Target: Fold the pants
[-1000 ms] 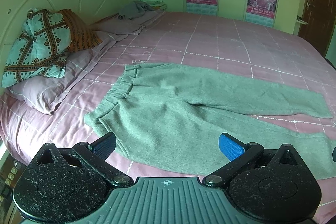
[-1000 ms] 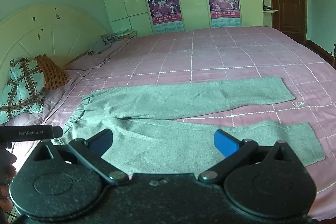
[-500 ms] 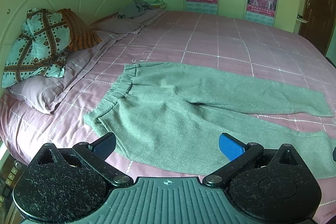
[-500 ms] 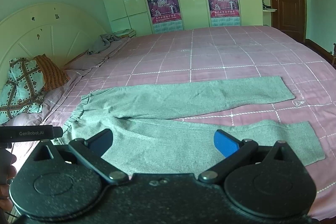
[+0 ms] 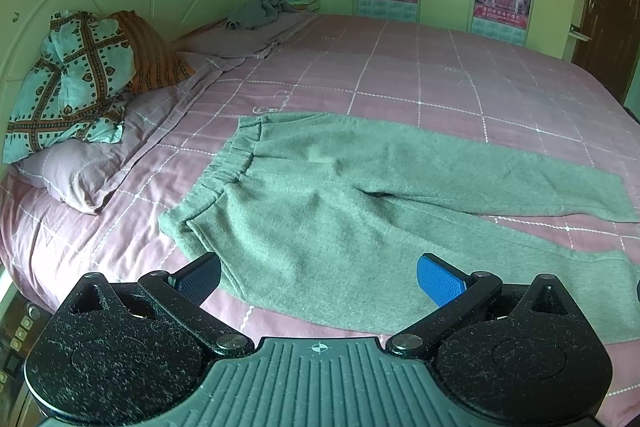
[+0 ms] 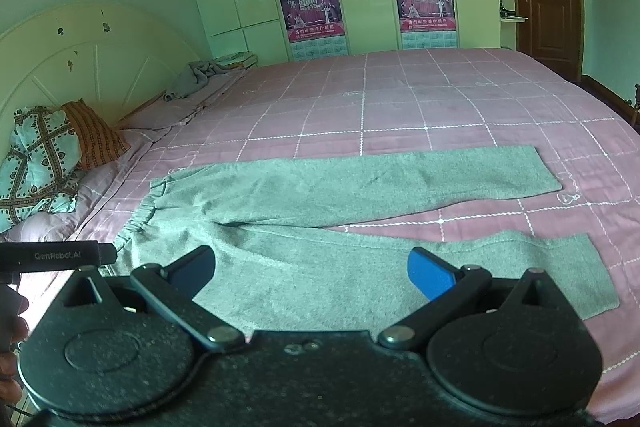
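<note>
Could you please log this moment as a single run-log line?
phase: pre-grasp | pants: flat on bed, legs apart, unfolded | left gripper: open, empty | right gripper: open, empty

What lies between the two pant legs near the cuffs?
Only bare pink checked bedsheet separates the legs of the grey pants; the right wrist view shows it.

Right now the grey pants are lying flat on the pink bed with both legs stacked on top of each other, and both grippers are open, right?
Not quite. The grey pants lie flat on the pink bed, but the legs are spread apart, as the right wrist view shows. The left gripper and right gripper are both open.
</note>
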